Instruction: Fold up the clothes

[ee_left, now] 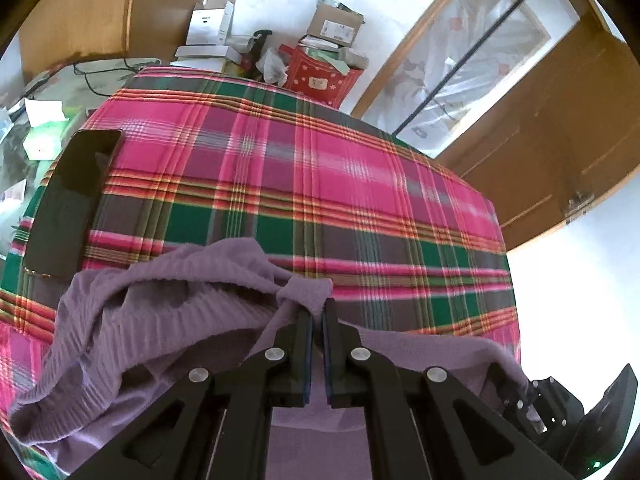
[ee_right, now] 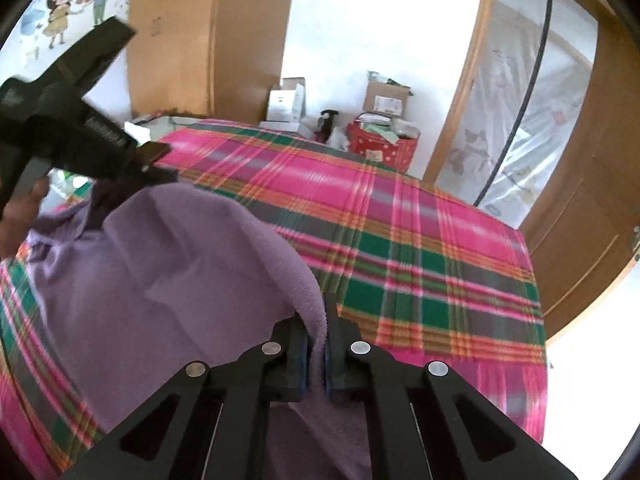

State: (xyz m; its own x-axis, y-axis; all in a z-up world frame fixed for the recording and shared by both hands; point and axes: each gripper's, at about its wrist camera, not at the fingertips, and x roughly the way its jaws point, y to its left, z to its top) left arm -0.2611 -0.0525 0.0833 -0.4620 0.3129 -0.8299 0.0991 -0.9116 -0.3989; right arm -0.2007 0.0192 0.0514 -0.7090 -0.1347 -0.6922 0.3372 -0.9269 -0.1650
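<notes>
The left gripper (ee_left: 318, 310) is clenched on a bunched edge of the purple sweater (ee_left: 160, 312), and the right gripper (ee_right: 318, 316) pinches another edge of the same garment (ee_right: 160, 280), which hangs and drapes below and to the left of both over the plaid blanket (ee_left: 320, 168). To fold well, I judge both grips should keep level and the cloth taut before laying it down. The knit looks soft, ribbed and fleecy. A glossy black phone (ee_left: 68, 204) lies flat, left of the left gripper.
</notes>
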